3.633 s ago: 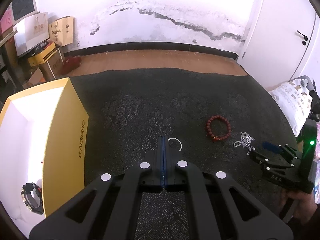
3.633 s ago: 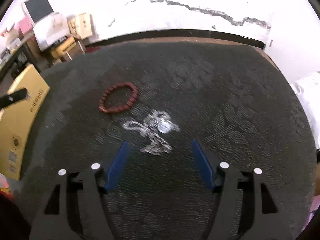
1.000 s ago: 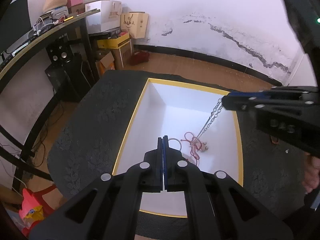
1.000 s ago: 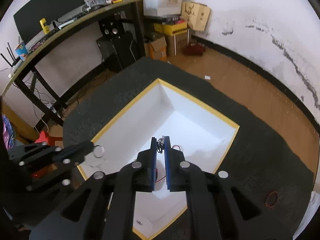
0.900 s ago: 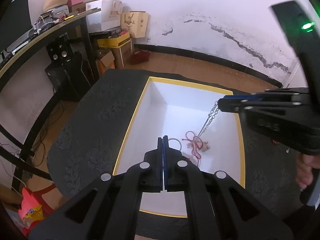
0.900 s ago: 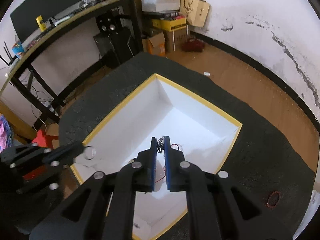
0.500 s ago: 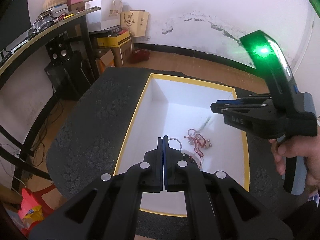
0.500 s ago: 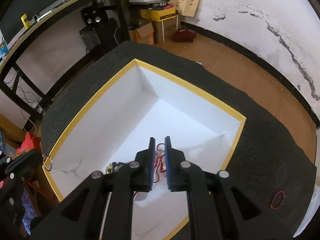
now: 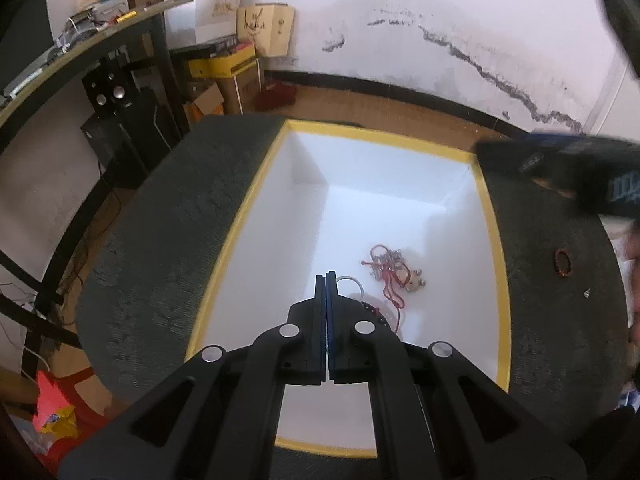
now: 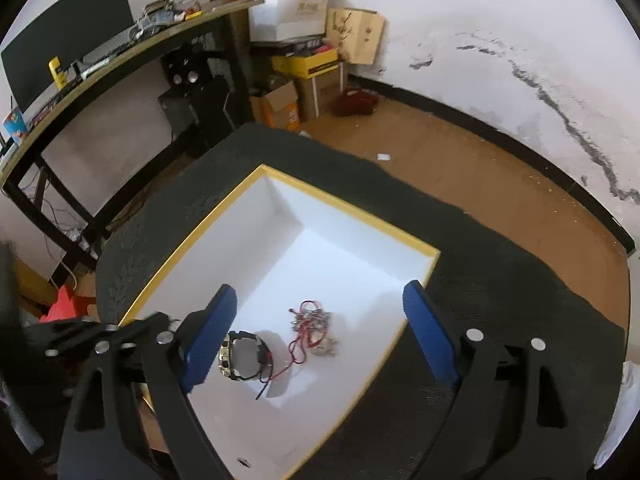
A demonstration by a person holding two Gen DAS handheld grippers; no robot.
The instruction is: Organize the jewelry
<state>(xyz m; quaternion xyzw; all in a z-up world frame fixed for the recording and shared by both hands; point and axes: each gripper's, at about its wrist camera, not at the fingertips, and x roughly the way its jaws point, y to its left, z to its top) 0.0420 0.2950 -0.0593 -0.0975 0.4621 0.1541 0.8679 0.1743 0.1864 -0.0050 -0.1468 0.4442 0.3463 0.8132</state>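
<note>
A white box with a yellow rim (image 9: 495, 240) (image 10: 344, 207) stands on the dark mat. Inside lie a silver chain tangled with a red cord (image 9: 387, 266) (image 10: 310, 320) and a black watch (image 10: 242, 354). My left gripper (image 9: 326, 280) is shut on a thin silver ring (image 9: 352, 282) and holds it over the box's near part. My right gripper (image 10: 320, 332) is open and empty above the box; it shows blurred at the right of the left wrist view (image 9: 560, 168). A red bead bracelet (image 9: 563, 262) lies on the mat right of the box.
The dark patterned mat (image 9: 168, 232) covers a table that ends close to the box's left side. A black desk frame (image 10: 100, 80), speakers and cardboard boxes (image 10: 304, 72) stand beyond. A wooden floor and cracked white wall lie behind. A small silver piece (image 9: 586, 292) lies near the bracelet.
My right gripper has opened and let the silver chain fall into the box onto the red cord, then pulled up and back. My left gripper still holds the ring over the box.
</note>
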